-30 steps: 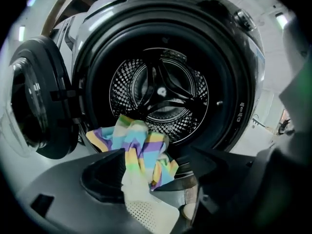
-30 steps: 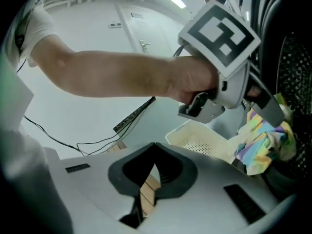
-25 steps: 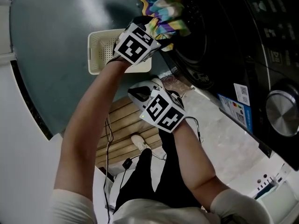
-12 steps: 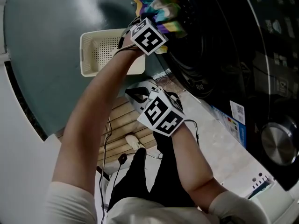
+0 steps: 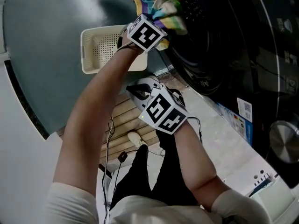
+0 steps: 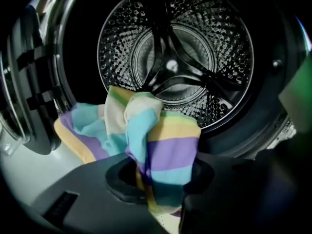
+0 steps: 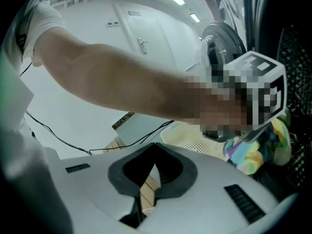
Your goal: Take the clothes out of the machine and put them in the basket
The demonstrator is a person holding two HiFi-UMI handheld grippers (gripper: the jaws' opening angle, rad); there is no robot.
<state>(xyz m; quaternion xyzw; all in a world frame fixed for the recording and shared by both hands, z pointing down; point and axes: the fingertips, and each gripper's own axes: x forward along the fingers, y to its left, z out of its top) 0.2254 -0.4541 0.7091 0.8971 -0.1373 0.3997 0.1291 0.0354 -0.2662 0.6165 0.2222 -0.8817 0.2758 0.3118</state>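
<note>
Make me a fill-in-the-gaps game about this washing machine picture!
The left claw pinches a cloth with coloured ____.
The cream basket stands on the ____.
The right claw holds ____.
Missing: stripes, floor, nothing.
The left claw's jaws have just been closing, the cloth between them.

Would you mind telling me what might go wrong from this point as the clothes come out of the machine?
1. The left gripper, whose jaws have just been closing, pinches only one fold of the striped cloth; the rest lies bunched on the machine's door rim, so it may slip free or snag when pulled.
2. The basket sits on the floor, seemingly offset from the opening; a loose cloth could land beside it.
</note>
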